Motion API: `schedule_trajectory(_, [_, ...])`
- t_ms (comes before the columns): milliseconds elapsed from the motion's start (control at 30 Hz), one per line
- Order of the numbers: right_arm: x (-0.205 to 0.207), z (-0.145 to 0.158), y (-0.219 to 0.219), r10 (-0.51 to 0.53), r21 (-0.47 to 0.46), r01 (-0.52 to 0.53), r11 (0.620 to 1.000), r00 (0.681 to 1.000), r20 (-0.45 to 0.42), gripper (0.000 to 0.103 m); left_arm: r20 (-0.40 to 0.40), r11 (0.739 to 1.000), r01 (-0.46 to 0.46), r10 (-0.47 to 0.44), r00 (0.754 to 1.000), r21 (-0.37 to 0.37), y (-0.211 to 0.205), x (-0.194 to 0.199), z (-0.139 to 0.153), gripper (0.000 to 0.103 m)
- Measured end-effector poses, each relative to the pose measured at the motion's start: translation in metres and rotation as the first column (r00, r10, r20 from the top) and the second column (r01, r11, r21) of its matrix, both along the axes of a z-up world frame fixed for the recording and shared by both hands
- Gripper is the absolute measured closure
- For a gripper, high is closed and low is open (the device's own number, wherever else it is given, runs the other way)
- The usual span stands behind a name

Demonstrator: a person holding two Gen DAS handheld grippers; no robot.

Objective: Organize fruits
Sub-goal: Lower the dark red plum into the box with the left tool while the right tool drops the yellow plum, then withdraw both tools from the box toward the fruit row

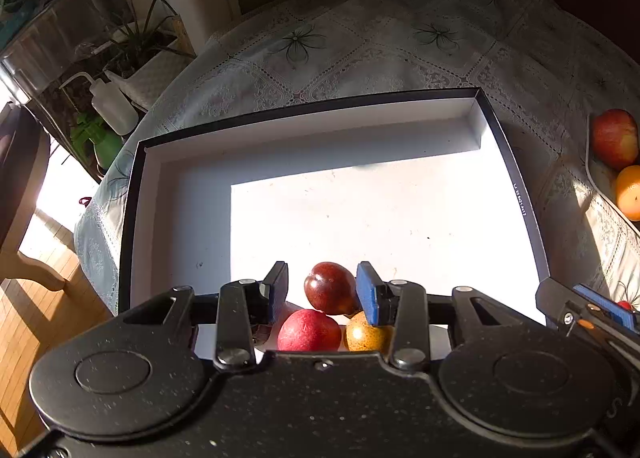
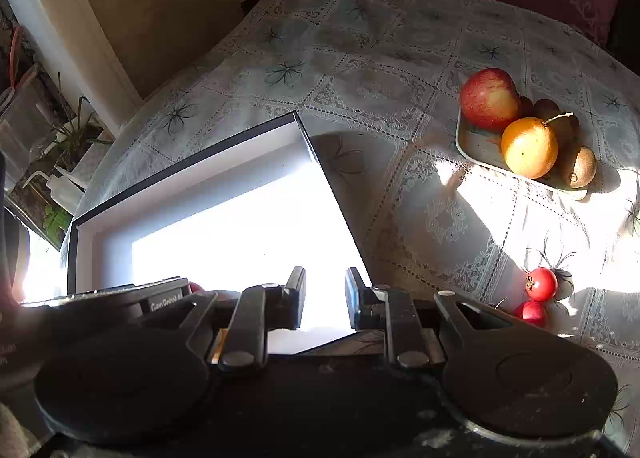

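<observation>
Three fruits lie low in frame inside the white box. The tray upper right holds more. Left gripper and right gripper jaws are spread, empty.

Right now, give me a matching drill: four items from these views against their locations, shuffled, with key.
Items:
1. dark red fruit
2. orange
3. small red fruits
4. wash bottle

Locations:
A. on the tray
B. beyond the edge of the tablecloth, near the plant
C. in the box, between the left jaws
D. loose on the tablecloth

Pairs: 1-C, 2-A, 3-D, 4-B
</observation>
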State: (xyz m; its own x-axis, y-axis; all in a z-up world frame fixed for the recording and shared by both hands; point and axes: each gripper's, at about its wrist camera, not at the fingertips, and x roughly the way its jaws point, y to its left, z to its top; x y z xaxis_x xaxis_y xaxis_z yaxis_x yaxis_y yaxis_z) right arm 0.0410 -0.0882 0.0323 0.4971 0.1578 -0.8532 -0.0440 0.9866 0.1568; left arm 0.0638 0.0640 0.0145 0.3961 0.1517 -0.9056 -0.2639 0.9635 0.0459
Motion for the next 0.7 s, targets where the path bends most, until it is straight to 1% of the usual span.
schedule_trajectory(500, [-0.006, 0.003, -0.007, 0.001, -0.019, -0.001, 1.000, 1.000, -0.003, 0.079, -0.035, 1.000, -0.005, 0.006, 0.999, 0.012, -0.005, -0.009, -0.005, 0.056])
schedule_trajectory(700, [-0.013, 0.006, -0.012, 0.004, -0.039, -0.004, 0.999, 1.000, -0.005, 0.079, -0.046, 1.000, 0.020, -0.019, 0.999, 0.022, -0.012, -0.018, -0.008, 0.056])
